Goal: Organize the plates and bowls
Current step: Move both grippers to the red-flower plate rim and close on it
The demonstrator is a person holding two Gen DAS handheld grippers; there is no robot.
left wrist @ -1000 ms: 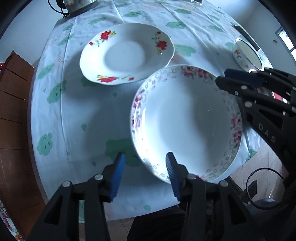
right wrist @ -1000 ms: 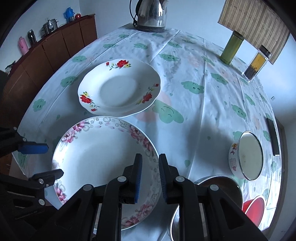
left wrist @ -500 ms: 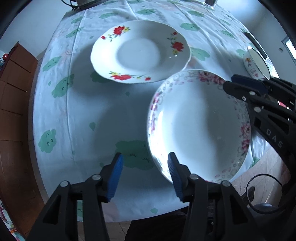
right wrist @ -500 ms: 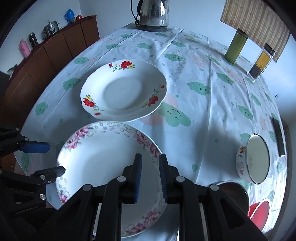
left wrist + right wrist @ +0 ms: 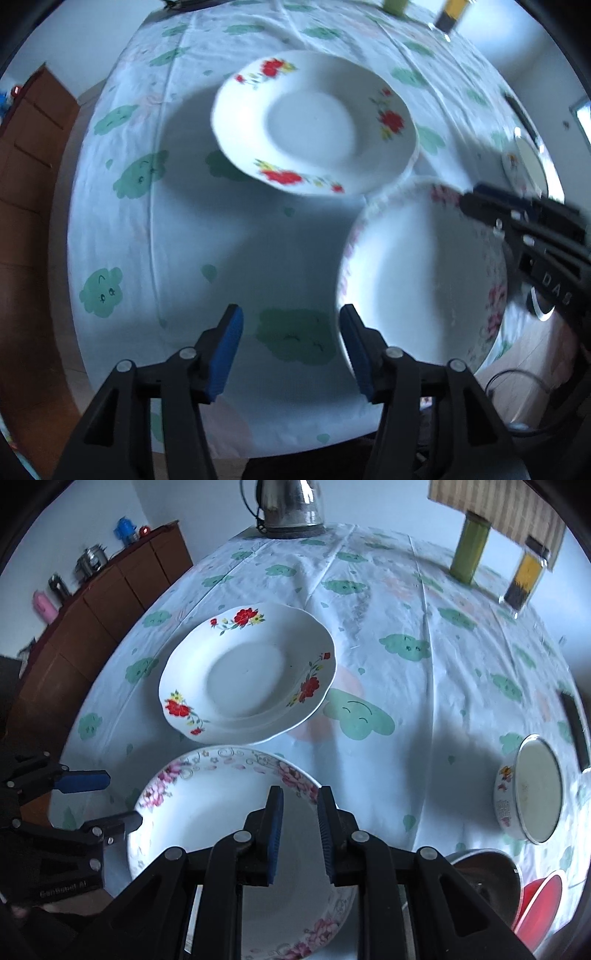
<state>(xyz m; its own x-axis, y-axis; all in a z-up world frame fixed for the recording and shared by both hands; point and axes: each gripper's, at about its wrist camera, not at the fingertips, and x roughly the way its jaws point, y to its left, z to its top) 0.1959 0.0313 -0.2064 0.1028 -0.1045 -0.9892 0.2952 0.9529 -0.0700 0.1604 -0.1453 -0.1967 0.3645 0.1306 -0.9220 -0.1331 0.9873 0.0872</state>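
Reading "DAS" on right gripper (image 5: 476, 201), pink-flowered plate (image 5: 413, 280) beside it

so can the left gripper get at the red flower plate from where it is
Probably yes. The left gripper hangs with its fingers opening and nothing between them, and only bare tablecloth lies between it and the red flower plate.

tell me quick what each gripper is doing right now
left gripper: jaws opening, nothing between them, beside the pink-flowered plate.
right gripper: closed on the pink-flowered plate's rim.
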